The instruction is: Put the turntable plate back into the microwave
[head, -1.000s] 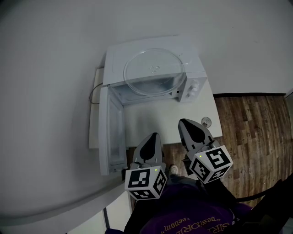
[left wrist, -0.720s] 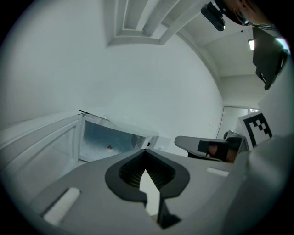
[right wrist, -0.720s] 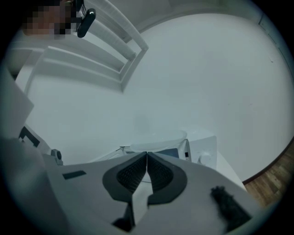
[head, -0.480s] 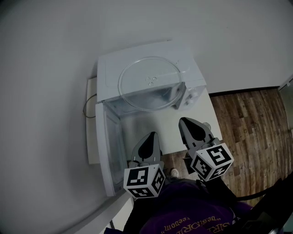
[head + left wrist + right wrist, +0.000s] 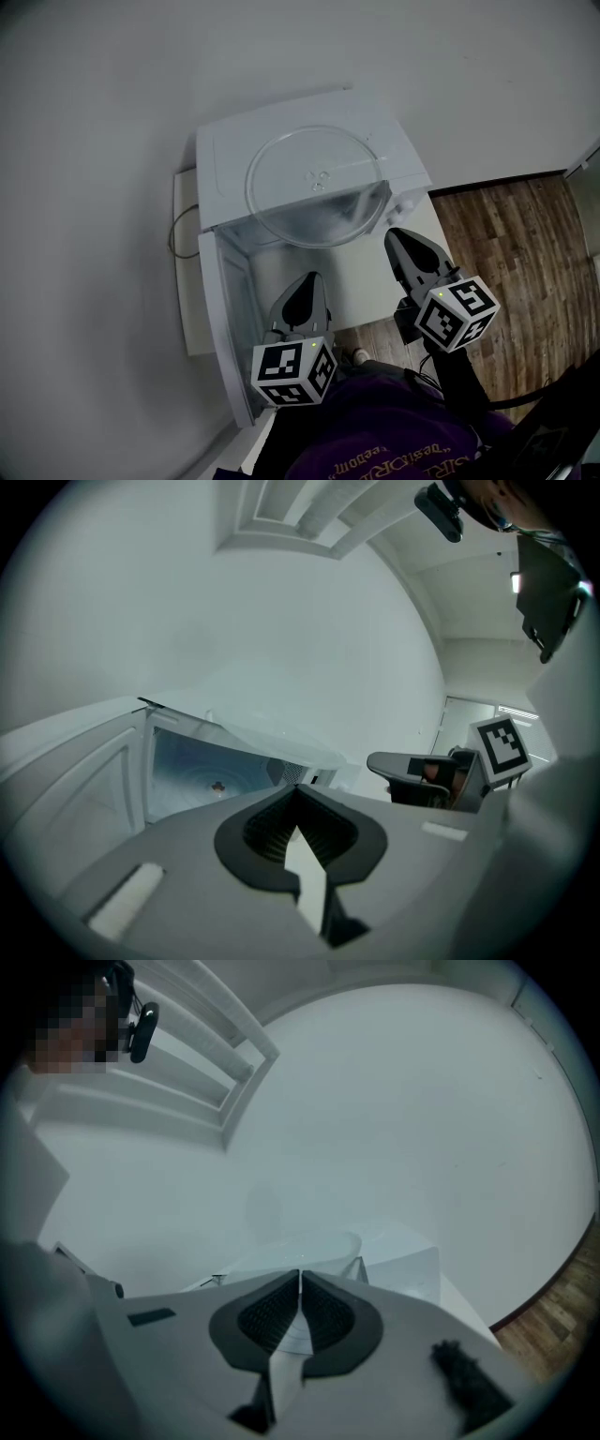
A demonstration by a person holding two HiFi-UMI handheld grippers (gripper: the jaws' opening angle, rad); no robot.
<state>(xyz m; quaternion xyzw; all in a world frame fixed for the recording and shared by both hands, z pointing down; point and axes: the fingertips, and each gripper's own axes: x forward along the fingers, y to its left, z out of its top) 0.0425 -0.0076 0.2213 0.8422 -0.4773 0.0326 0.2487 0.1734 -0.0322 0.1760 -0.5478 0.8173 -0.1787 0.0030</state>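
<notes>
A: State of the two grippers, nearest first?
B: Left gripper (image 5: 310,279): jaws pressed together, nothing between them. Right gripper (image 5: 397,234): jaws likewise together, carrying nothing. Both point toward the microwave (image 5: 223,141), above the white table (image 5: 359,281).
A: The microwave and its contents?
B: It is a white box with its door (image 5: 228,319) swung open to the left. The cavity (image 5: 187,769) shows a smooth floor with a small hub (image 5: 217,786) at its centre.
A: Where is the plate?
B: The plate (image 5: 317,183) lies flat on top of the microwave, face up. Its near edge overhangs the front, above the opening. It is a round disc, so it has no long axis. A small moulded boss marks its centre.
A: Materials?
B: The plate is clear, smooth glass with a raised rim. The casing is matte white. A thin cable (image 5: 175,230) loops beside the microwave's left side, and a wood-plank floor (image 5: 506,234) lies to the right
</notes>
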